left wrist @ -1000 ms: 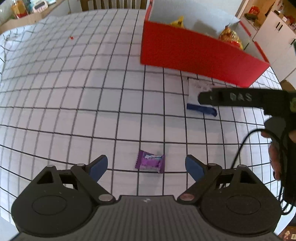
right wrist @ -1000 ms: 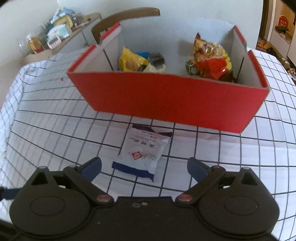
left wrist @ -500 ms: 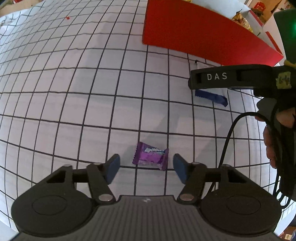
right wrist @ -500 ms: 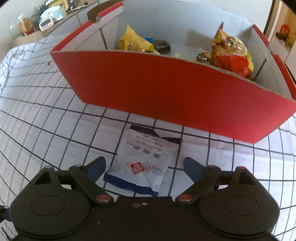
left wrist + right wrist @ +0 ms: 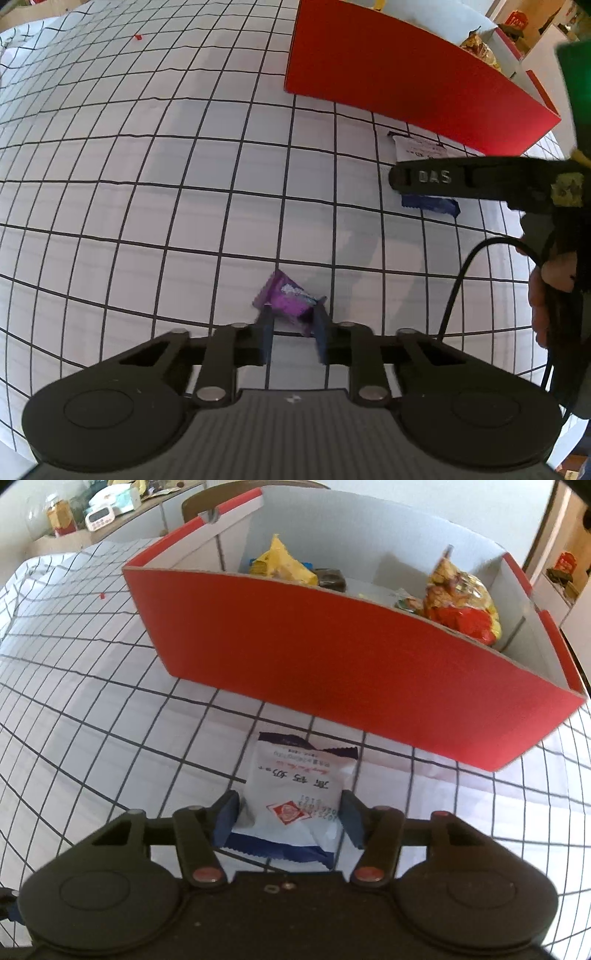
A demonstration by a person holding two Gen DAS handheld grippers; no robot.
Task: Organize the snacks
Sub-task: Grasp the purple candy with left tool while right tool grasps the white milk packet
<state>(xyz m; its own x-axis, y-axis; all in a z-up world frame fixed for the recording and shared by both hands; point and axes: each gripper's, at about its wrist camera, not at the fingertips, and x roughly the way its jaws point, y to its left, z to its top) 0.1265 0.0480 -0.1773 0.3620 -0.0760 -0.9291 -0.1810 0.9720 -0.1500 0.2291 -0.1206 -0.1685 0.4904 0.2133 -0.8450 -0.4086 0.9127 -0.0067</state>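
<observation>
Left claw [image 5: 293,325] has just closed, pinching the purple candy [image 5: 288,299] well before the red box [image 5: 332,657]. Right claw [image 5: 290,819] – closing – straddles the white packet [image 5: 295,794] just before it.

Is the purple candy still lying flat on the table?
No, tipped up. The purple candy sits pinched between the left gripper fingers, one end raised off the checked cloth.

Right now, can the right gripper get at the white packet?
Probably yes. The white packet already lies between the right gripper's closing fingers, flat on the cloth, clear of the red box; nothing blocks it.
</observation>
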